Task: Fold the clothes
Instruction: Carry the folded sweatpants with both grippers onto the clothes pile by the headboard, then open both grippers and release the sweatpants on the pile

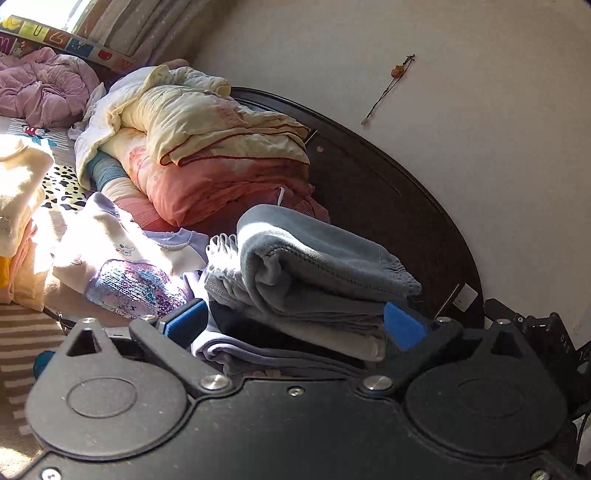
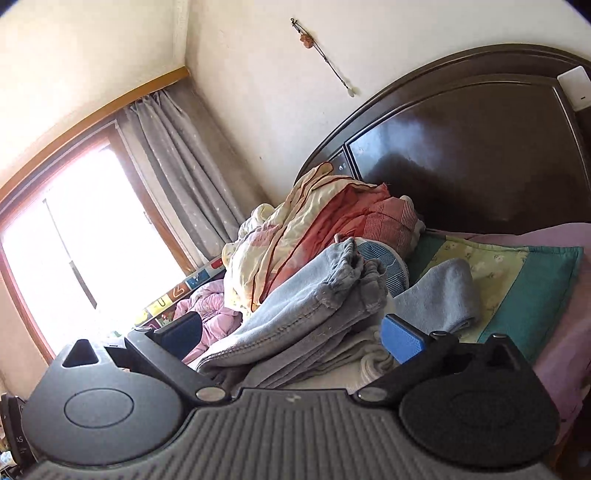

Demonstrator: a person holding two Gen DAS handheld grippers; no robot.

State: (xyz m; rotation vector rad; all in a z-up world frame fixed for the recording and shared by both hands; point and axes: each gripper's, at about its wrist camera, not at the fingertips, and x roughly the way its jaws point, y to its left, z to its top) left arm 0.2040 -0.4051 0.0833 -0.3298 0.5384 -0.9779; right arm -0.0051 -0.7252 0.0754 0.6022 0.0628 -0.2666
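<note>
Lying on the bed [image 2: 554,373] just before both grippers, a folded grey garment [image 1: 314,273] tops a small stack of clothes. The left gripper [image 1: 295,325] and right gripper [image 2: 291,332] are seen spread wide, nothing pressed by their blue pads [image 1: 404,326]. A crumpled quilt [image 1: 207,147] is heaped by the headboard [image 2: 461,155].

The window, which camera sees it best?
The right wrist view: the bright window shows with its brown frame and grey curtain. The left wrist view catches only a bright sliver at its top left corner.
</note>
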